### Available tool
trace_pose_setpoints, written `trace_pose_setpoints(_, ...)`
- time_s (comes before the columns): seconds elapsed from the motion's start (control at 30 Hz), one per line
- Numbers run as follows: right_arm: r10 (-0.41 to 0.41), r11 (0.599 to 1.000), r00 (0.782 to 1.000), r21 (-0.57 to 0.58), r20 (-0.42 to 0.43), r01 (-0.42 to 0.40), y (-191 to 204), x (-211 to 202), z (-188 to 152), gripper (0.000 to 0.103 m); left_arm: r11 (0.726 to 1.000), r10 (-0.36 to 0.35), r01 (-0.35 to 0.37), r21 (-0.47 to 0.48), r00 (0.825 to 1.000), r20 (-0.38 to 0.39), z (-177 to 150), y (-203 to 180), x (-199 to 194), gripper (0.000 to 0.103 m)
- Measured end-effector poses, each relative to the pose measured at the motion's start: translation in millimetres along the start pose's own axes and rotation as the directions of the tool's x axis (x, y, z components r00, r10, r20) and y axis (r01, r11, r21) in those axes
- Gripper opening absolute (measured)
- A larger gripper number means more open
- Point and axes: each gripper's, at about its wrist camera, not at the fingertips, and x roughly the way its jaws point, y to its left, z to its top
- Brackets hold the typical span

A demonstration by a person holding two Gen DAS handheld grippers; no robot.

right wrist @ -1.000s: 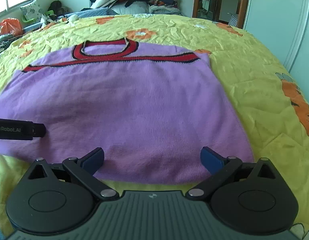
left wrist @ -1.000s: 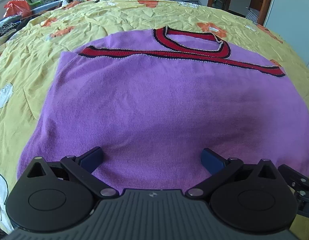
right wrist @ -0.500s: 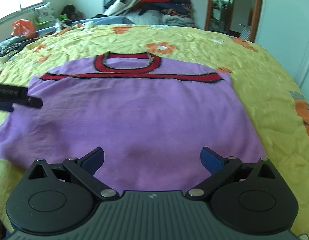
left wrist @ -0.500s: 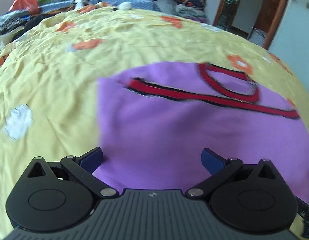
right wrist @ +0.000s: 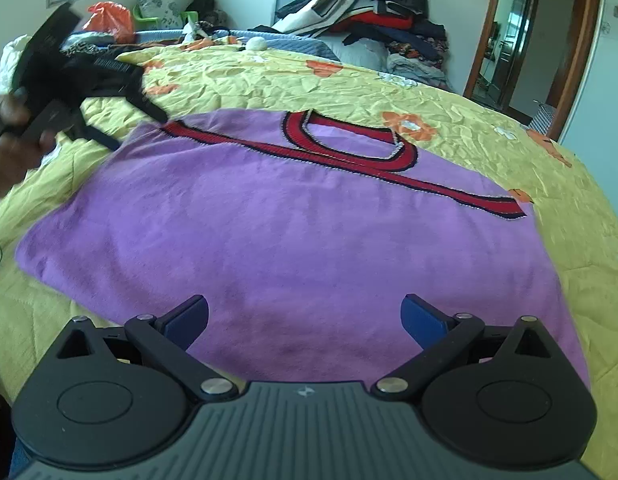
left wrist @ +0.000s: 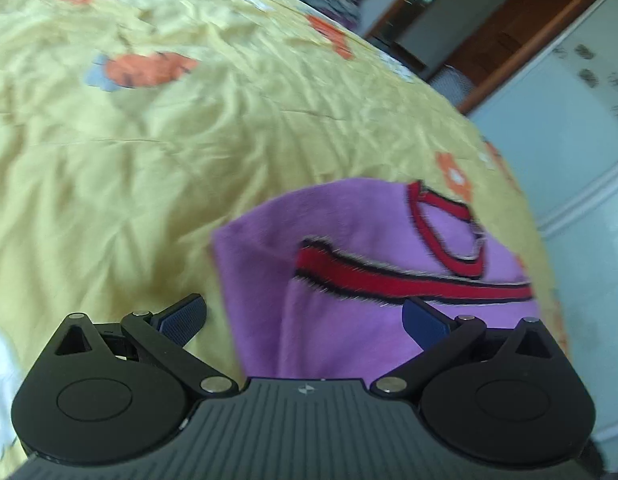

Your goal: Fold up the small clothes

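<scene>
A purple knit sweater (right wrist: 301, 232) with a red and black neck band (right wrist: 349, 152) lies flat on the yellow bedspread (right wrist: 389, 92). My right gripper (right wrist: 305, 318) is open and empty, just above the sweater's near hem. My left gripper (left wrist: 305, 318) is open and empty, tilted over the sweater's far left shoulder corner (left wrist: 269, 248). In the right wrist view the left gripper (right wrist: 125, 128) shows blurred at the upper left, its fingers at that corner. The sweater (left wrist: 369, 280) fills the lower right of the left wrist view.
A pile of clothes (right wrist: 369, 12) lies at the far end of the bed. An orange bag (right wrist: 109, 20) and a cushion (right wrist: 157, 4) sit under the window at the far left. A wooden door frame (right wrist: 569, 60) and a white wardrobe (left wrist: 569, 140) stand at the right.
My left gripper has moved from the sweater's near hem up and left to its far shoulder corner and tilted. My right gripper has shifted left and now looks across the whole sweater.
</scene>
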Motion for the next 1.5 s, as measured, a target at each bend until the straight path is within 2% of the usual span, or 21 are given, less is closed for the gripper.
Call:
trace_pose_setpoints(0.07, 0.022, 1.000, 1.000, 0.003, -0.001, -0.022, 3.5, -1.5, -0.1, 0.103, 0.998, -0.057, 0.057, -0.026, 0.998, -0.017, 6.5, 5.0, 5.0, 0.103)
trace_pose_setpoints(0.23, 0.028, 0.998, 1.000, -0.054, 0.011, -0.028, 23.8, -6.4, 1.4, 0.103, 0.995, -0.100, 0.100, -0.013, 0.995, 0.002, 13.2, 5.8, 14.9, 0.103)
trace_pose_setpoints(0.37, 0.035, 0.995, 0.999, -0.093, 0.011, -0.034, 41.5, -3.6, 6.9, 0.103, 0.994, -0.094, 0.098, 0.049, 0.992, -0.078, 17.1, -8.3, 22.5, 0.101)
trace_pose_setpoints(0.4, 0.048, 0.993, 0.999, -0.106, 0.014, -0.046, 46.8, -2.7, 8.9, 0.103, 0.993, -0.102, 0.107, 0.051, 0.991, -0.088, 17.2, -9.4, 23.2, 0.096)
trace_pose_setpoints(0.43, 0.059, 0.991, 0.998, -0.124, 0.018, -0.056, 52.7, -2.4, 10.6, 0.103, 0.993, -0.107, 0.112, 0.048, 0.990, -0.097, 18.0, -10.4, 25.1, 0.082)
trace_pose_setpoints(0.47, 0.065, 0.987, 0.998, -0.148, 0.026, -0.060, 59.4, -2.2, 12.1, 0.103, 0.993, -0.104, 0.109, 0.039, 0.989, -0.105, 18.9, -10.2, 27.4, 0.076)
trace_pose_setpoints(0.5, 0.066, 0.982, 0.997, -0.180, 0.037, -0.058, 67.3, -2.2, 13.4, 0.103, 0.994, -0.098, 0.102, 0.032, 0.989, -0.108, 19.5, -9.5, 27.9, 0.062)
trace_pose_setpoints(0.53, 0.067, 0.974, 0.996, -0.219, 0.051, -0.054, 75.8, -2.2, 14.2, 0.103, 0.995, -0.097, 0.100, 0.023, 0.988, -0.118, 20.5, -8.2, 29.3, 0.039)
trace_pose_setpoints(0.57, 0.068, 0.963, 0.995, -0.265, 0.073, -0.046, 85.1, -3.9, 14.2, 0.103, 0.996, -0.090, 0.092, 0.008, 0.988, -0.126, 20.8, -5.6, 30.5, 0.031)
trace_pose_setpoints(0.63, 0.058, 0.936, 0.991, -0.352, 0.122, -0.012, 103.8, -7.5, 12.4, 0.103, 0.996, -0.090, 0.091, -0.002, 0.988, -0.126, 20.7, 0.5, 31.4, 0.018)
trace_pose_setpoints(0.73, 0.037, 0.863, 0.980, -0.501, 0.198, 0.069, 136.3, -9.8, 5.5, 0.103, 0.991, -0.120, 0.112, -0.066, 0.985, -0.121, 20.4, 14.5, 30.2, 0.014)
trace_pose_setpoints(0.8, 0.058, 0.807, 0.971, -0.584, 0.232, 0.091, 156.5, -8.8, 0.6, 0.103, 0.988, -0.129, 0.119, -0.096, 0.985, -0.112, 20.3, 21.1, 27.5, 0.014)
trace_pose_setpoints(0.97, 0.131, 0.717, 0.968, -0.695, 0.213, 0.056, 189.9, -0.6, -0.4, 0.103, 0.979, -0.168, 0.154, -0.132, 0.981, -0.100, 18.6, 27.2, 22.3, 0.014)
trace_pose_setpoints(1.13, 0.165, 0.626, 0.967, -0.778, 0.195, 0.050, 208.0, 2.6, -11.9, 0.101, 0.965, -0.193, 0.171, -0.198, 0.977, -0.096, 18.3, 39.0, 22.0, 0.014)
trace_pose_setpoints(1.23, 0.152, 0.574, 0.968, -0.815, 0.197, 0.075, 216.0, 9.4, -15.9, 0.085, 0.958, -0.202, 0.176, -0.225, 0.974, -0.098, 16.9, 44.3, 23.6, 0.014)
trace_pose_setpoints(1.33, 0.127, 0.540, 0.975, -0.837, 0.181, 0.085, 223.0, 16.3, -15.2, 0.049, 0.956, -0.200, 0.172, -0.236, 0.975, -0.101, 17.1, 46.2, 24.5, 0.014)
trace_pose_setpoints(1.4, 0.122, 0.509, 0.974, -0.855, 0.190, 0.103, 227.2, 22.1, -19.8, 0.030, 0.955, -0.197, 0.170, -0.243, 0.976, -0.094, 17.4, 45.3, 23.9, 0.014)
trace_pose_setpoints(1.43, 0.117, 0.504, 0.974, -0.857, 0.193, 0.109, 227.3, 23.7, -21.4, 0.010, 0.953, -0.201, 0.175, -0.247, 0.976, -0.086, 17.3, 44.9, 23.3, 0.013)
trace_pose_setpoints(1.5, 0.128, 0.528, 0.973, -0.844, 0.190, 0.095, 224.4, 25.9, -20.3, 0.007, 0.947, -0.214, 0.192, -0.257, 0.975, -0.060, 15.6, 45.4, 20.4, 0.012)
